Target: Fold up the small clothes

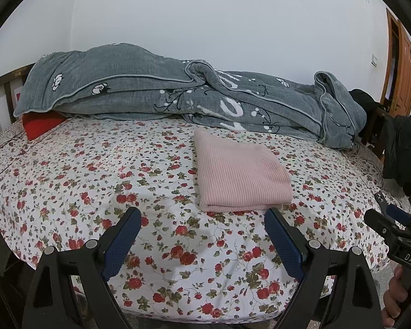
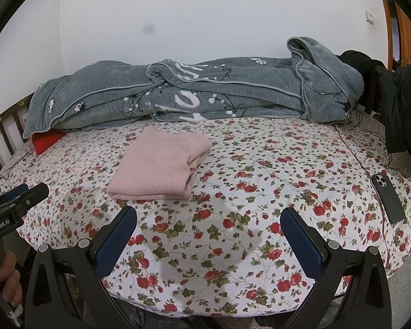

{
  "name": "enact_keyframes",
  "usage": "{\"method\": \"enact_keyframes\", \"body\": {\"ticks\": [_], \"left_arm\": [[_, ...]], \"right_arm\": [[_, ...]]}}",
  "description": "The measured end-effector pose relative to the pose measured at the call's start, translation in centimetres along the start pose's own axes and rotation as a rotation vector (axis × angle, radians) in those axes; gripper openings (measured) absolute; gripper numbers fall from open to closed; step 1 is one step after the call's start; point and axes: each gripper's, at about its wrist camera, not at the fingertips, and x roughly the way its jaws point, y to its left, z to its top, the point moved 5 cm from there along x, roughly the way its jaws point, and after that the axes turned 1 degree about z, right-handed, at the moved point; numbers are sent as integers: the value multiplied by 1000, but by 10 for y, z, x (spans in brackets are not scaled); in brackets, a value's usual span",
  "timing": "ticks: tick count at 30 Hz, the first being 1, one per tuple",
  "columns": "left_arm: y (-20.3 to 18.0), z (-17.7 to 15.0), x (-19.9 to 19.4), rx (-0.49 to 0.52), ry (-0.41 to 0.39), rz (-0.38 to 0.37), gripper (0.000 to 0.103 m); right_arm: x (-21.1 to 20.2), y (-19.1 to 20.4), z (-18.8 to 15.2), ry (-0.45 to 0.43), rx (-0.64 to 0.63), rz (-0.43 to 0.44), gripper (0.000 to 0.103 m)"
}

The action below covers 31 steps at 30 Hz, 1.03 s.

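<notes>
A grey quilt (image 1: 194, 101) with white flowers and lettering lies heaped along the far side of the bed from 10 to 2 o'clock, with a red pillow (image 1: 42, 126) poking out beneath its left end at 10. A dark phone (image 2: 387, 197) lies face down on the sheet at 3 o'clock in the right wrist view, well apart from everything else. A black jacket (image 1: 405, 148) hangs over a wooden chair at 3 o'clock off the bed's right edge.

Nothing lies between either claw and the pink knitted garment (image 1: 239, 172), which sits folded into a neat rectangle on the floral bedsheet (image 1: 96, 170), near the middle of the bed, at 12 to 1 o'clock from the left gripper (image 1: 202, 227) and at 11 o'clock from the right gripper (image 2: 208, 224). Both claws hover above the near edge of the mattress with their blue-padded fingers (image 1: 123, 241) spread wide apart, holding nothing.

The sheet is white with red roses and green leaves. Behind the bed rises a plain white wall (image 1: 219, 13); a wooden door (image 1: 402, 65) stands at 2 o'clock, a slatted headboard (image 1: 2, 96) at 9.
</notes>
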Motion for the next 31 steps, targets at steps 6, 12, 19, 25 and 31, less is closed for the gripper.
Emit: {"method": "enact_keyframes", "body": {"ticks": [6,12,19,25,31], "left_arm": [[0,0,0,0,0,0,91],[0,0,0,-2,-1,1,91],[0,1,-1,-2,-1,0,91],[0,1,-1,-2,-3,1,91],[-1,2,-1,1,-1,-6,91]], "right_arm": [[-1,0,0,-1,-2,0,102],[-1,-1,0,-1,-1,0,102],[-1,-1,0,-2,-1,1,102],[-2,-1,0,-1,-2,2,102],[-1,2,1,-2,1,3,102]]}}
